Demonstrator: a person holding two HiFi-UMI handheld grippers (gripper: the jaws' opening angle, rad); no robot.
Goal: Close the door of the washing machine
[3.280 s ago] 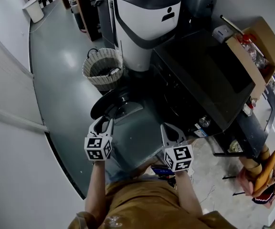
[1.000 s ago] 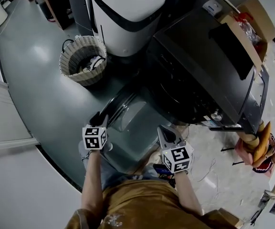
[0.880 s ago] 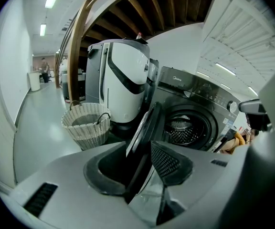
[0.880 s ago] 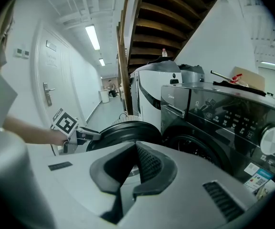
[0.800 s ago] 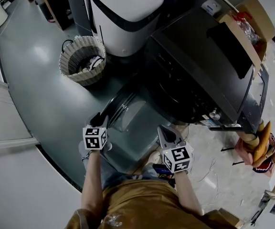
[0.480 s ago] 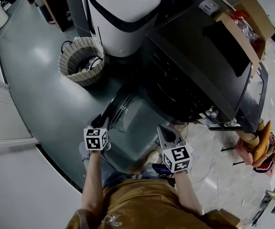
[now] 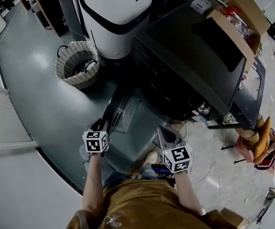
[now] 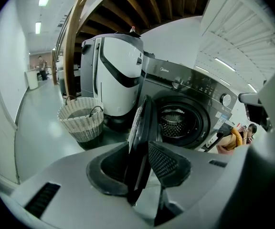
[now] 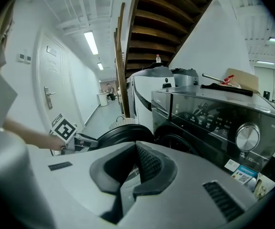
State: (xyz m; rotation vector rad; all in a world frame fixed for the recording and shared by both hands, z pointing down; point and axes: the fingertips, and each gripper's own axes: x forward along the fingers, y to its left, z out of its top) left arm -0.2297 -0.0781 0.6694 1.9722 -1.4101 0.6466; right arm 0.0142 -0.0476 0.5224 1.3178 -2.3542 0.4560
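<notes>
Your left gripper (image 8: 138,149): jaws just been closing on rim of door (image 8: 141,118); rim sits between pads, no gap visible on either side. Door: open, swung out from front of washing machine (image 7: 190,66), edge-on to your left gripper; drum opening (image 8: 176,120) uncovered. Your right gripper (image 9: 135,149): jaws together, nothing held, near machine front. Wicker basket (image 7: 75,63): on floor, left of door.

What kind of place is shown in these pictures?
Probably a laundry corner under a wooden staircase in an office or lab building, hardly a home: a front-loading washing machine with its door open, a wicker basket nearby, and a long bright corridor behind.
</notes>
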